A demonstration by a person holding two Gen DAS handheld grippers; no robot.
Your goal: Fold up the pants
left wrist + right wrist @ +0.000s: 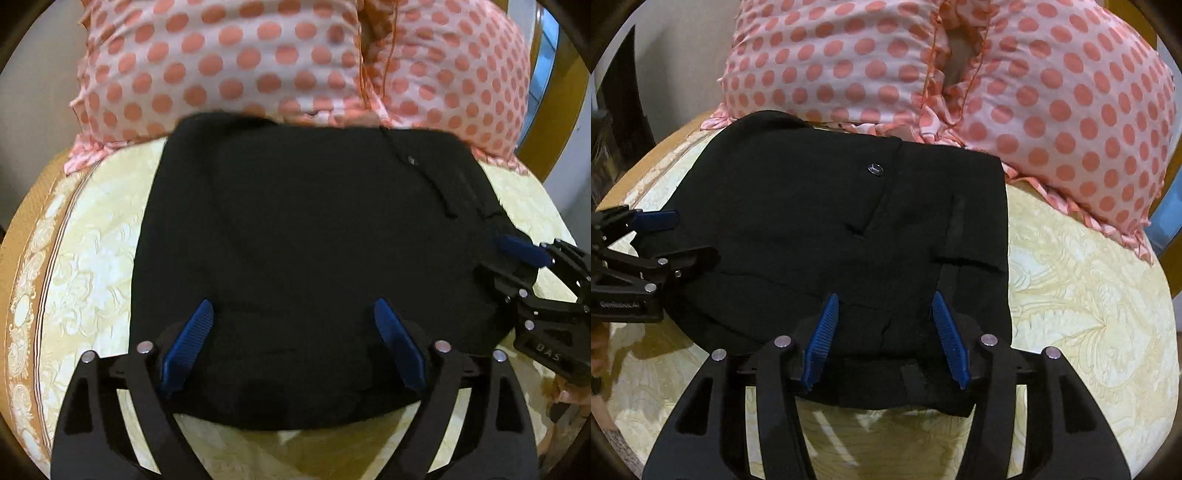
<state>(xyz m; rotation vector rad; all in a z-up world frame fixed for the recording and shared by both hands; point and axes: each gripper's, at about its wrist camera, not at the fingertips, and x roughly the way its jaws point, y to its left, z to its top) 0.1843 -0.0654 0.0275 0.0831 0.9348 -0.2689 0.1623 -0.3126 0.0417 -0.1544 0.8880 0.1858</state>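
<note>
One pair of black fabric pants (295, 258), folded into a compact squarish bundle, lies flat on a pale yellow bedspread with a raised floral pattern (92, 266), directly ahead of both grippers. One dark round button (875, 168) shows on the top layer, ahead of the right gripper and a little to its left, beside a seam running down the cloth.

There are two hand-held grippers, each with two ribbed blue finger pads. The left gripper (293, 343) has its pads spread wide apart over the near edge of the bundle, nothing caught between them. The right gripper (884, 338) likewise stands with its pads apart above the near edge of the bundle, gripping nothing. In the left wrist view the right gripper appears at the bundle's right edge; in the right wrist view the left gripper sits at the left edge.

Beyond the pants, farthest from both grippers, two pink pillows with coral polka dots and ruffled edges (1052, 96) rest side by side, touching the far edge of the bundle.
</note>
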